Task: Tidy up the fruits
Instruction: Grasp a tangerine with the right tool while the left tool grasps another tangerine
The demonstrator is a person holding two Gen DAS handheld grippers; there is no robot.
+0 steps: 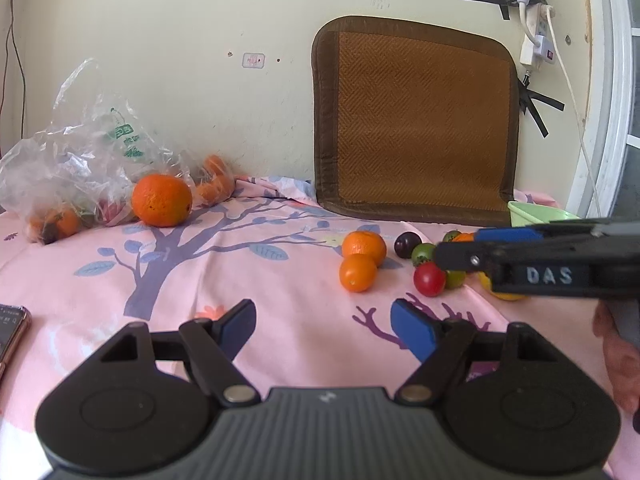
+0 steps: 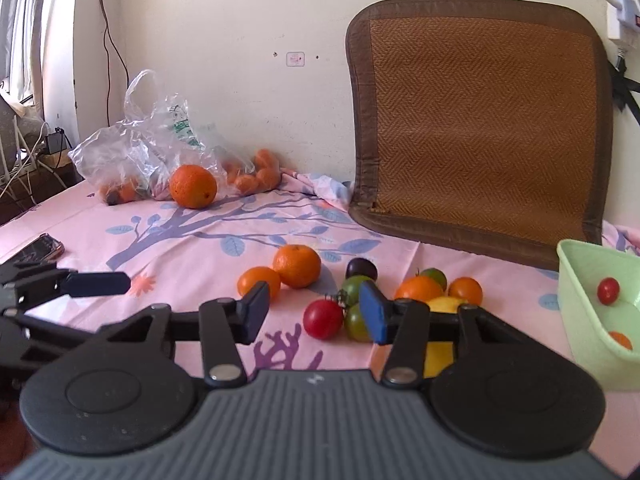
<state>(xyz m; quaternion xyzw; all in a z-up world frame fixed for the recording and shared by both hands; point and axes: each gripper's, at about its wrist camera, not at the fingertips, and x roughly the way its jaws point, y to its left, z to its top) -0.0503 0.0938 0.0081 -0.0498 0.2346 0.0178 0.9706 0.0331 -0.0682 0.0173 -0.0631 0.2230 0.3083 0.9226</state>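
Observation:
A cluster of fruit lies on the pink cloth: two small oranges [image 2: 296,265], a dark plum [image 2: 361,268], a red tomato [image 2: 323,319], green tomatoes [image 2: 354,289], a yellow fruit [image 2: 442,305] and more small oranges [image 2: 465,290]. My right gripper [image 2: 314,315] is open and empty, its jaws on either side of the red tomato, a little short of it. My left gripper [image 1: 324,326] is open and empty over bare cloth, left of the cluster [image 1: 362,246]. The right gripper also shows in the left wrist view [image 1: 460,248]. A green basket [image 2: 576,280] holds a red tomato [image 2: 608,290] and an orange piece.
A large orange [image 1: 162,200] sits by a clear plastic bag [image 1: 80,152] of fruit at the back left. A brown woven mat [image 1: 416,120] leans on the wall. A phone [image 1: 10,328] lies at the left edge. Cables hang at the far right wall.

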